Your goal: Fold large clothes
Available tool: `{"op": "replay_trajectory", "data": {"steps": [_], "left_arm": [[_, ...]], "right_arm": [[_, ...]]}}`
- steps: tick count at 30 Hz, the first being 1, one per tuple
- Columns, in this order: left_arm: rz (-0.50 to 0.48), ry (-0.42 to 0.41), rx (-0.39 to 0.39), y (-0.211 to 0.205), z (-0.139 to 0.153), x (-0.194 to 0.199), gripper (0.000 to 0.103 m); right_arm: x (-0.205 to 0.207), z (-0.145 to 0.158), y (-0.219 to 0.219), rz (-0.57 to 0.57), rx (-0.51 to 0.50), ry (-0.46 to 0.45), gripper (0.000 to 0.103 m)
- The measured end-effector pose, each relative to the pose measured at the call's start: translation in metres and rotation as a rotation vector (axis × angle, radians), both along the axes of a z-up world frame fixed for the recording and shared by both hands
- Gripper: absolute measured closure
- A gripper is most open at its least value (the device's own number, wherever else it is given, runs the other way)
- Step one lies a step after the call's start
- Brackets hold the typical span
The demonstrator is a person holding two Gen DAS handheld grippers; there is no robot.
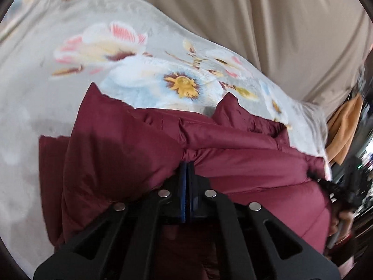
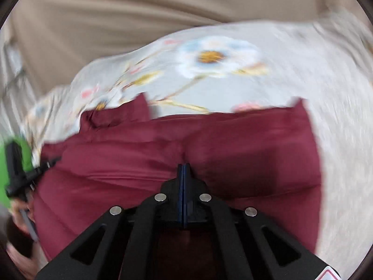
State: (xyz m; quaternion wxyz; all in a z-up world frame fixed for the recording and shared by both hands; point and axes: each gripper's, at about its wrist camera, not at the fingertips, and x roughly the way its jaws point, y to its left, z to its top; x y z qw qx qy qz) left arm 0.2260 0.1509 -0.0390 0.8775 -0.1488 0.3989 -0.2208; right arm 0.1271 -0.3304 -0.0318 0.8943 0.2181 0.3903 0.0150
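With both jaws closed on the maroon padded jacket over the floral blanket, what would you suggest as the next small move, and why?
Probably carry the pinched edge forward together, toward the jacket's far edge. The left gripper and right gripper each have jaws shut on a fold of the maroon jacket, which lies bunched on the floral blanket, so the fold looks unfinished.

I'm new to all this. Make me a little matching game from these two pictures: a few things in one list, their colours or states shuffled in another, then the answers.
Things:
1. puffy quilted jacket
2. fleece blanket with printed flowers
3. pleated curtain behind the bed
4. left gripper

Descriptions:
A. plain beige
B. shut, fingertips pressed into the jacket
C. dark red
D. pale grey, lying under the jacket

Pairs: 1-C, 2-D, 3-A, 4-B

The right gripper looks the same as the left: shut on the jacket's fabric.
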Motion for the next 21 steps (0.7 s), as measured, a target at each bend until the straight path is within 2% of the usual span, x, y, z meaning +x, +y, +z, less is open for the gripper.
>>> {"op": "replay_trajectory", "data": {"steps": [2,3,4,5,7,8,10,11,13,15,16,18,19,20,21], "left_arm": [[0.025,0.006,0.035,-0.003,0.009,-0.002,0.101],[0.029,0.001,0.059,-0.006,0.021,-0.004,0.100],[0.020,-0.020,0.067,-0.008,0.030,-0.007,0.098],[0.000,-0.058,0.076,-0.013,0.044,-0.009,0.096],[-0.014,-0.116,0.132,-0.027,0.066,-0.008,0.083],[-0.016,-0.133,0.164,-0.035,0.073,-0.003,0.071],[-0.017,-0.113,0.208,-0.045,0.067,0.014,0.069],[-0.008,-0.073,0.226,-0.048,0.057,0.024,0.069],[0.025,0.009,0.213,-0.042,0.030,0.037,0.071],[0.038,0.028,0.165,-0.034,0.013,0.039,0.072],[0.047,0.013,0.164,-0.032,0.010,0.036,0.072],[0.048,-0.006,0.190,-0.034,0.008,0.033,0.072],[0.051,-0.011,0.195,-0.034,0.007,0.033,0.072],[0.052,-0.008,0.194,-0.034,0.006,0.034,0.072],[0.051,-0.003,0.190,-0.034,0.005,0.035,0.072]], "right_arm": [[0.002,0.009,0.014,-0.013,-0.079,0.028,0.103],[0.004,0.020,0.023,-0.023,-0.126,0.044,0.099],[0.007,0.031,0.028,-0.005,-0.128,0.032,0.090],[0.010,0.046,0.039,0.036,-0.107,0.002,0.090],[0.027,0.072,0.066,0.144,-0.076,-0.041,0.090],[0.040,0.082,0.085,0.201,-0.077,-0.049,0.090],[0.074,0.092,0.130,0.321,-0.089,-0.034,0.091],[0.094,0.091,0.151,0.352,-0.111,-0.014,0.091],[0.126,0.078,0.181,0.404,-0.107,0.037,0.093],[0.150,0.058,0.204,0.452,-0.074,0.083,0.096],[0.160,0.046,0.214,0.468,-0.092,0.103,0.099],[0.178,0.020,0.221,0.431,-0.208,0.155,0.103],[0.184,0.013,0.218,0.413,-0.207,0.165,0.103],[0.189,0.012,0.206,0.373,-0.154,0.156,0.103],[0.189,0.015,0.194,0.302,-0.173,0.149,0.103]]}}
